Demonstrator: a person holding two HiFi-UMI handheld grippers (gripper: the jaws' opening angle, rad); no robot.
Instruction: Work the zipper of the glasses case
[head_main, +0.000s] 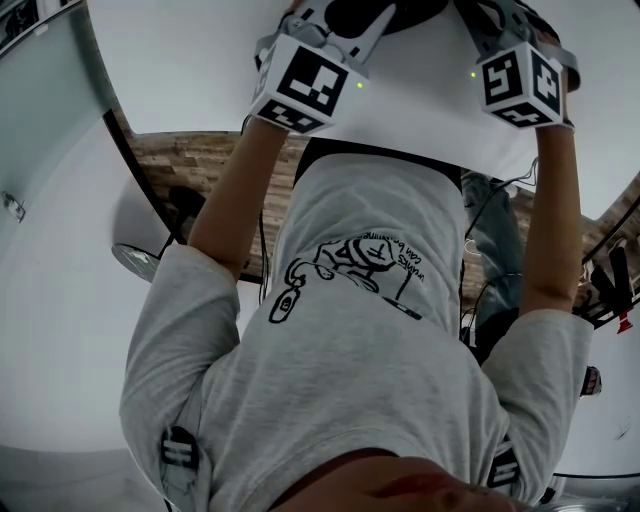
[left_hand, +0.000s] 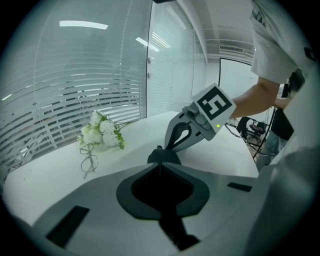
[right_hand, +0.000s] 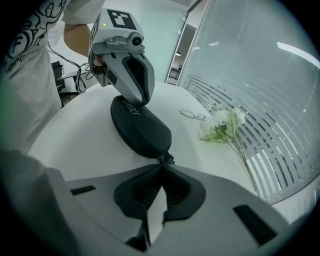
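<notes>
Glasses case (right_hand: 140, 127) lies on the white table (right_hand: 85, 142), far end pinned by the left gripper (right_hand: 136, 101), jaws together, while the right gripper (right_hand: 162, 166) pinches the zipper pull (right_hand: 167, 160): draw steadily along the seam.

1. From the head we look steeply down over the person's shirt (head_main: 370, 300) to the white table (head_main: 190, 60).
2. Riding the left gripper (left_hand: 160, 163), we look low and close toward the right gripper (left_hand: 169, 148).
3. From the right gripper we look back the opposite way; both gripper views share the glasses case (right_hand: 140, 127), flowers (left_hand: 102, 132) and eyeglasses (left_hand: 90, 162).
</notes>
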